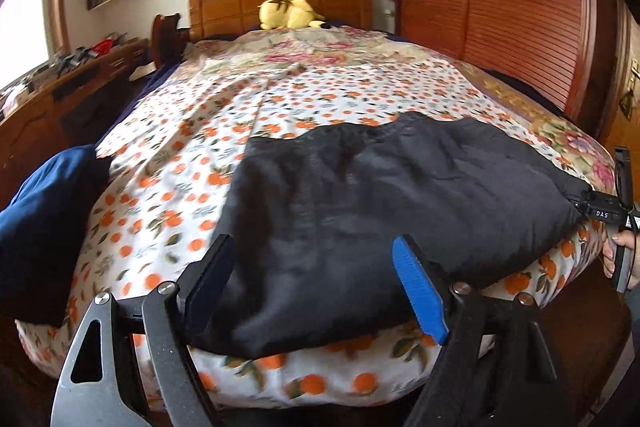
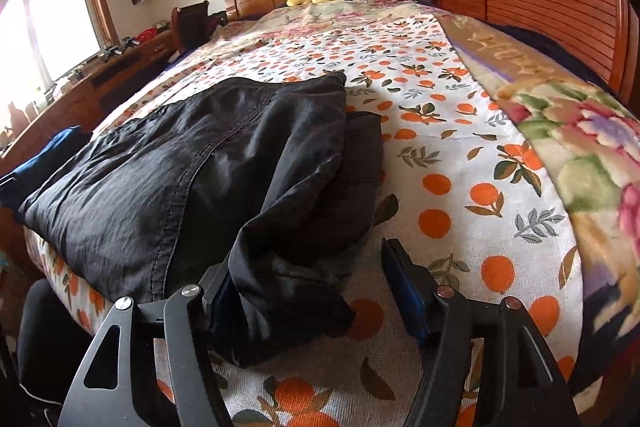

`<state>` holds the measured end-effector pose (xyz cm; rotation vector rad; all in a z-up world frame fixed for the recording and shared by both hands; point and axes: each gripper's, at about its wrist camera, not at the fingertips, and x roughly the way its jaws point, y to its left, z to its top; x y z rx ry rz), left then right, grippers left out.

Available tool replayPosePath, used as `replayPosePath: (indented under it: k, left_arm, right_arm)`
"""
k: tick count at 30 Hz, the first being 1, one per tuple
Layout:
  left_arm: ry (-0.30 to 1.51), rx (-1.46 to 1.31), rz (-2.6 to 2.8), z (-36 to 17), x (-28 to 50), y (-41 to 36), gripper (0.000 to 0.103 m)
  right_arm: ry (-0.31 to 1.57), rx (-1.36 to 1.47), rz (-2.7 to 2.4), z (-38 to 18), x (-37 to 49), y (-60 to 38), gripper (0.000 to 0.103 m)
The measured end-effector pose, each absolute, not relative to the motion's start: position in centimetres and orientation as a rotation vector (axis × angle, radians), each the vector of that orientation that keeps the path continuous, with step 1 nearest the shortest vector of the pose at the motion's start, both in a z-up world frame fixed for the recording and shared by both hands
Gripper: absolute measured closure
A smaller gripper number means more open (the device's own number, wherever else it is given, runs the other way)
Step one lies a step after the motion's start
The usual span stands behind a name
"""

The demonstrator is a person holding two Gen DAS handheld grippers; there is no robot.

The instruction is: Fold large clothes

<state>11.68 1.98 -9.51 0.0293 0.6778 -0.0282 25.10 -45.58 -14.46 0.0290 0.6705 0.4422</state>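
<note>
Both claws, left & right, released over crinkly black garment.

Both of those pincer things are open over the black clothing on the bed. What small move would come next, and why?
Probably the right hand-held gripper closes on the loose flap hanging off the black garment near the bed's edge. The rest lies folded, but that flap spills out between its open jaws and seems to need tucking.

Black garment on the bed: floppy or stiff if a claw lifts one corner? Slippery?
Likely floppy: the black garment lies creased and folded, its corner slumping beside the right claw. Probably light, since the fabric looks thin. Its slight sheen suggests it may slide on the bedsheet when pushed, or slip from a shallow pinch.
</note>
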Motion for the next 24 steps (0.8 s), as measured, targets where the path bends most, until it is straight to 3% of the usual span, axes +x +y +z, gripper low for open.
replayPosePath:
  k: [12, 24]
  left_arm:
    - [0.717, 0.081, -0.141, -11.7, 15.8, -4.6, 0.022]
    - [0.744, 0.132, -0.221, -13.2, 16.1, -5.7, 0.022]
  right_arm:
    - [0.675, 0.021, 0.476, -14.7, 25.7, -45.9, 0.034]
    - [0.737, 0.025, 0.429, -14.4, 26.4, -44.9, 0.034]
